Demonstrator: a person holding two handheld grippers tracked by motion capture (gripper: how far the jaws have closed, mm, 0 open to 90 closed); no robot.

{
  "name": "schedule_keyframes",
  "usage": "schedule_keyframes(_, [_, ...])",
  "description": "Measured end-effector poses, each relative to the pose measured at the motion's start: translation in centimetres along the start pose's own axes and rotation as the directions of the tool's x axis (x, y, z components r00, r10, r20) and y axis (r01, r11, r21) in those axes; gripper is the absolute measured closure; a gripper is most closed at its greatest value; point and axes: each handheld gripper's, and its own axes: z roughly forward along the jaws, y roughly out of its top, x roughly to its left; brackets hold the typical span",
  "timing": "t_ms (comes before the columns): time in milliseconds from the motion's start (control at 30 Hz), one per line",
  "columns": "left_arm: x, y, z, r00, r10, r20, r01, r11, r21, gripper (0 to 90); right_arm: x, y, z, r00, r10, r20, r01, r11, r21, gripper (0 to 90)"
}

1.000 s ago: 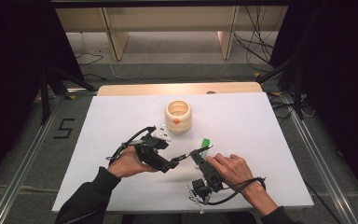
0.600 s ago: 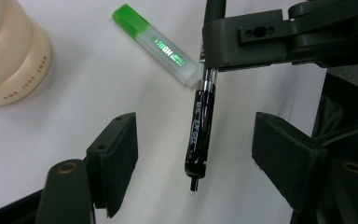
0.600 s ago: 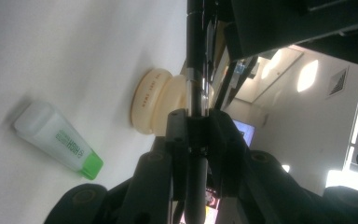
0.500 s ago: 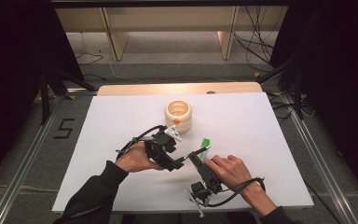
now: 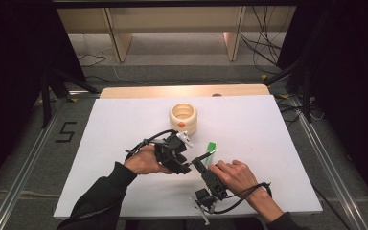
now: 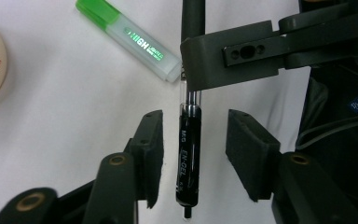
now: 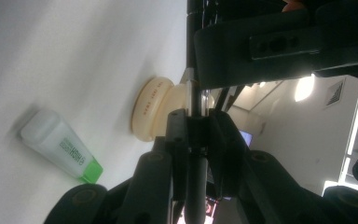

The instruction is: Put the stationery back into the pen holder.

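Two grippers meet over the white table (image 5: 278,143) near its front middle. From the left, the left gripper (image 6: 193,158) has just been closing its jaws, and the black gel pen (image 6: 188,154) stands between its pads (image 6: 151,154), with a gap showing on each side, so it is not yet pinched. Just right of it, the right gripper (image 7: 196,135) is clamped on the pen's far end, holding it off the sheet. One green-capped highlighter (image 5: 210,147) lies on the table just beyond the two tools. One cream tape roll (image 5: 183,117) stands farther back, well apart. Wide bare sheet spreads to the left edge, the right edge and the back.
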Motion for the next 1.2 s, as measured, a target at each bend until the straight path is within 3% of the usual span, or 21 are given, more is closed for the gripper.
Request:
schedule_keyframes(400, [-0.03,0.45,0.6,0.9994,0.027,0.021,-0.028,0.9994,0.021,66.2,0.07,0.18,-0.01,1.0,-0.009,-0.004,0.009,1.0,-0.009,79.5])
schedule_keyframes(1200, [0.29,0.45,0.95,0.9992,0.028,0.029,-0.029,0.9983,0.05,77.7,0.22,0.43,-0.1,0.9997,-0.024,0.0,0.024,0.999,-0.037,79.3])
